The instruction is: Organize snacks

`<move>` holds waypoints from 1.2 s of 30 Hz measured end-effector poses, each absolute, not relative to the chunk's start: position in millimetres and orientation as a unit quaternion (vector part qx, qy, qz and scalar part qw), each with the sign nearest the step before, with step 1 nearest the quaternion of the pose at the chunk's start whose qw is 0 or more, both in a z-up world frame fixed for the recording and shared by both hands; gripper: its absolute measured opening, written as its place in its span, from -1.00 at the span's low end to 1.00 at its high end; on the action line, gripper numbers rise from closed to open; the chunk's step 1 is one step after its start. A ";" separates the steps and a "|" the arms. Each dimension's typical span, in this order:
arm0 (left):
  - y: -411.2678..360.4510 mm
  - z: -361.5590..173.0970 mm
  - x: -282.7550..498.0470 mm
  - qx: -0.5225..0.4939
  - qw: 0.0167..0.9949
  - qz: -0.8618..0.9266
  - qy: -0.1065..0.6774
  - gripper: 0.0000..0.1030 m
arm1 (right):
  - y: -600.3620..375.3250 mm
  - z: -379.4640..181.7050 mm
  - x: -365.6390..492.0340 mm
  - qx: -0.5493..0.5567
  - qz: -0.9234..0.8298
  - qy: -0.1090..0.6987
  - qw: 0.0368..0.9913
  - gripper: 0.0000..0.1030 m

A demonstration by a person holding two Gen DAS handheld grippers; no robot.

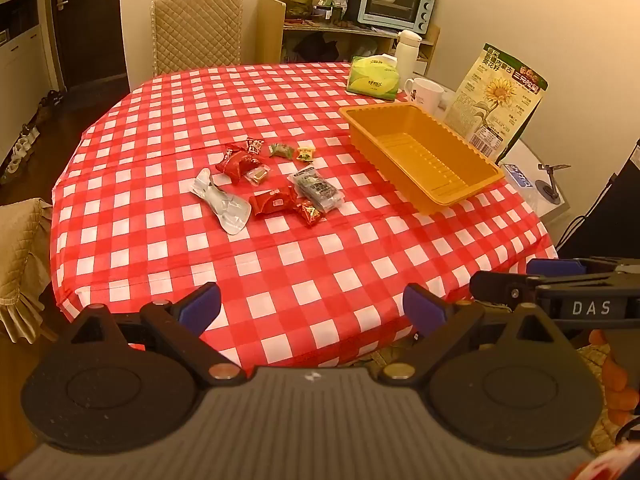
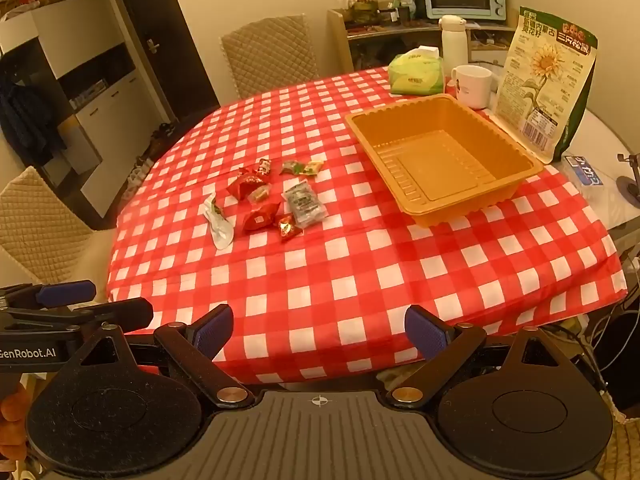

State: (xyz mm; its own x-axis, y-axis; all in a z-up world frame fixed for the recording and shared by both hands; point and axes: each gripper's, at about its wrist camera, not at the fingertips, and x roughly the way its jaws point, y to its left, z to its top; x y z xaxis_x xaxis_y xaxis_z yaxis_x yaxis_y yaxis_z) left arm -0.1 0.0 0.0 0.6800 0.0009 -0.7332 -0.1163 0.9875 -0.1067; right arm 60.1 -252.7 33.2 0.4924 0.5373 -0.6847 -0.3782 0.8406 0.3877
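Observation:
Several small snack packets lie in a loose cluster [image 1: 272, 184] [image 2: 268, 200] on the red-and-white checked tablecloth: red wrappers [image 1: 236, 162], a silver pouch [image 1: 224, 204], a clear grey packet [image 1: 318, 188] and small green and yellow sweets [image 1: 292, 152]. An empty orange tray [image 1: 420, 152] [image 2: 440, 160] sits to their right. My left gripper [image 1: 312, 304] hovers open over the table's near edge, well short of the snacks, nothing between its blue pads. My right gripper [image 2: 320, 332] is likewise open and empty at the near edge. Each gripper shows at the other view's side.
Behind the tray stand a sunflower-seed bag [image 1: 496, 100] [image 2: 548, 84], a white mug [image 1: 424, 94], a green tissue pack [image 1: 374, 76] and a white bottle [image 1: 406, 54]. Quilted chairs [image 1: 196, 28] flank the table. A shelf with a blue oven [image 1: 396, 0] stands at the back.

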 end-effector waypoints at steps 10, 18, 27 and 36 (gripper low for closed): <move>-0.5 -0.3 0.3 -0.076 0.913 0.031 0.400 0.88 | -252.4 32.5 61.0 0.093 0.267 0.429 0.858 0.79; -0.4 -0.3 0.0 -0.076 0.913 0.031 0.399 0.88 | -251.9 32.2 61.7 0.093 0.266 0.429 0.858 0.79; -0.1 -0.3 0.0 -0.077 0.913 0.032 0.399 0.88 | -252.1 31.7 63.1 0.093 0.266 0.430 0.858 0.79; -0.1 -0.2 0.1 -0.076 0.913 0.032 0.399 0.88 | -251.8 31.5 64.2 0.093 0.267 0.430 0.858 0.79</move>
State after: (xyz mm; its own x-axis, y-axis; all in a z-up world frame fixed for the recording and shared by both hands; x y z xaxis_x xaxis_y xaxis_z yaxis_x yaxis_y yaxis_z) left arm 0.1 -0.1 -0.2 0.6792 -0.0025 -0.7340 -0.1197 0.9862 -0.1141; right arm 64.2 -251.8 31.5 0.4880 0.5373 -0.6879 -0.3772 0.8405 0.3889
